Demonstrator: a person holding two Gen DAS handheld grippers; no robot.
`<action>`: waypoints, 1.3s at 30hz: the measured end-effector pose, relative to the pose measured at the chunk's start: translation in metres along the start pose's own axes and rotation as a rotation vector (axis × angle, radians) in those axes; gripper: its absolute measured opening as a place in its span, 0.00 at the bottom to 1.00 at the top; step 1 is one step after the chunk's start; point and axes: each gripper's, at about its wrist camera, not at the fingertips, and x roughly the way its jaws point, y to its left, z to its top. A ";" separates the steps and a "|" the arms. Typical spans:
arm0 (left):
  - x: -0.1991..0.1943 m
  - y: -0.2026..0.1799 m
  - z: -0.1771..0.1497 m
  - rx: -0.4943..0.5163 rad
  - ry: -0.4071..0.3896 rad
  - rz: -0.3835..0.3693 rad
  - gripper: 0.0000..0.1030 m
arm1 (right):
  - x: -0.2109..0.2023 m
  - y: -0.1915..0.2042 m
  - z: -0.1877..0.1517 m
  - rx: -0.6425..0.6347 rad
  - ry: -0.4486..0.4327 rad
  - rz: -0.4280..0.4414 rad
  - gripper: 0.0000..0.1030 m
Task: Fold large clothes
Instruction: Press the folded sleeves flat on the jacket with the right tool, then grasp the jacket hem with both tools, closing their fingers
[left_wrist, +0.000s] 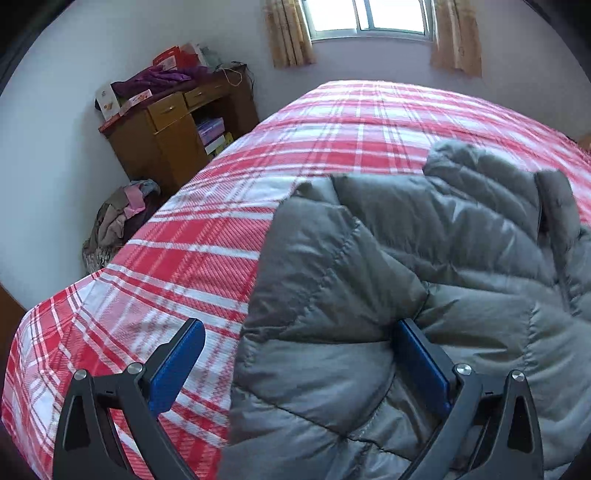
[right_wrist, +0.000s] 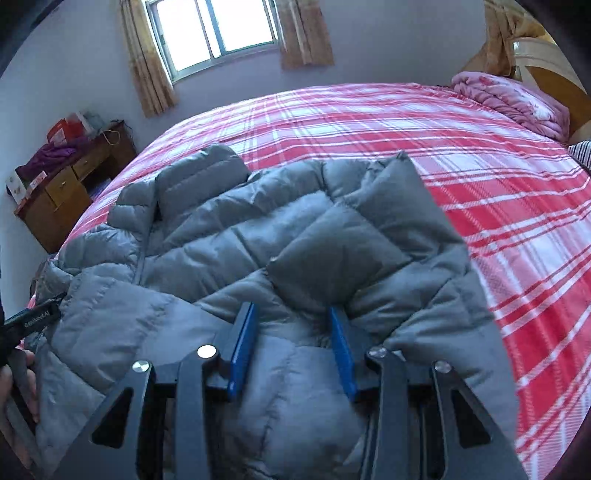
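jacket (right_wrist: 236, 258) — I'm seeing the grey puffer lying bunched on the plaid bed (right_wrist: 498, 206) | right gripper (right_wrist: 295, 347) — pads pinching a quilted fold | left gripper (left_wrist: 299, 365) — jaws gaping wide over jacket's edge, gripping nothing

Item: a grey quilted puffer jacket (right_wrist: 229, 243), with stitched padded panels and a slight sheen.
Position: on a bed with a red-and-white plaid cover (right_wrist: 498, 206), toward its near edge.
Pose: spread but rumpled, with one sleeve or flap folded across the body and lying on top of it.
Far end: puffy corners stick up at the edge farthest from the cameras.
Opening: a dark zipper line runs along one front edge.
Fold state: partly folded, loose and uneven.
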 end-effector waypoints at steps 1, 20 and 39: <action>0.001 -0.001 0.000 0.000 0.001 0.002 0.99 | 0.001 0.001 0.000 -0.002 0.003 -0.002 0.43; 0.006 0.004 -0.001 -0.029 0.012 -0.018 0.99 | 0.011 0.013 -0.003 -0.064 0.015 -0.086 0.43; -0.029 0.043 0.036 -0.107 0.026 -0.218 0.99 | 0.007 0.019 0.007 -0.106 0.080 -0.079 0.66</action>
